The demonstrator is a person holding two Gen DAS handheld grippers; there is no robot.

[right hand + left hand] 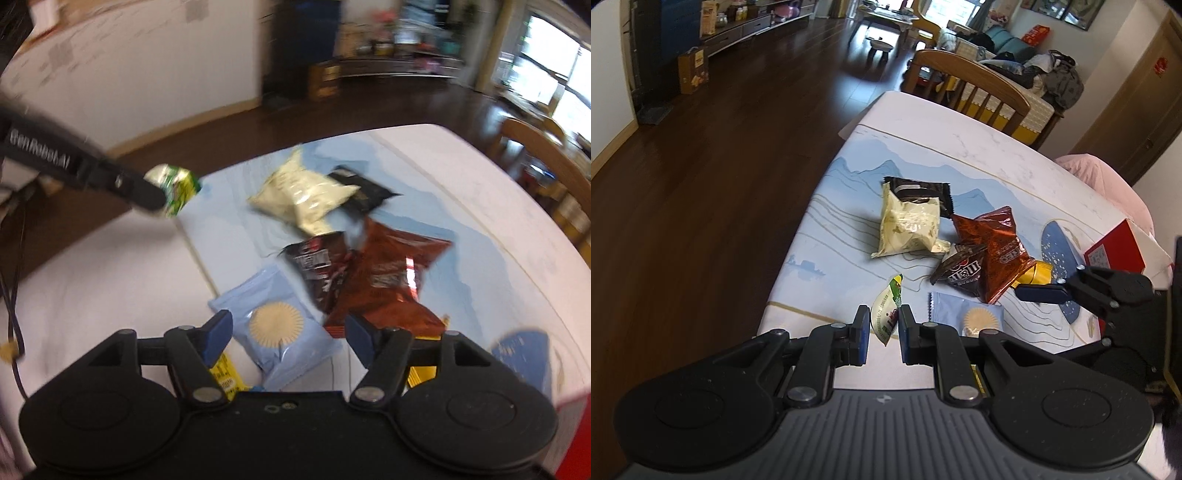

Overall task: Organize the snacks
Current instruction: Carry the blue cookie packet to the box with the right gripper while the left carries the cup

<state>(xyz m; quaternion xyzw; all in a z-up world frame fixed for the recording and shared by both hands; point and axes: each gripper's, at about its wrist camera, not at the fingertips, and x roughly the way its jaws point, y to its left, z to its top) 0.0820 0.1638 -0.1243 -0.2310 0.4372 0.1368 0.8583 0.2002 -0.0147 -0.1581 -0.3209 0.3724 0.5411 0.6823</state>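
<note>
My left gripper (883, 318) is shut on a small green-and-white packet (886, 314), held above the near edge of the table. From the right wrist view the same packet (177, 186) shows at the tip of a left finger (136, 190). My right gripper (288, 325) is open, hovering over a light blue packet (277, 325) without its pads touching it. One of its fingers (1041, 293) shows at the right. A cream bag (908, 225), a black packet (916, 186), a red-brown bag (993, 247) and a dark chocolate packet (960, 271) lie in a loose pile.
The table (923, 147) wears a white cloth with blue mountains. A red box (1115, 251) stands at its right edge, with a yellow packet (1039, 273) in front of it. A wooden chair (971, 74) stands behind the far end. Dark wooden floor lies to the left.
</note>
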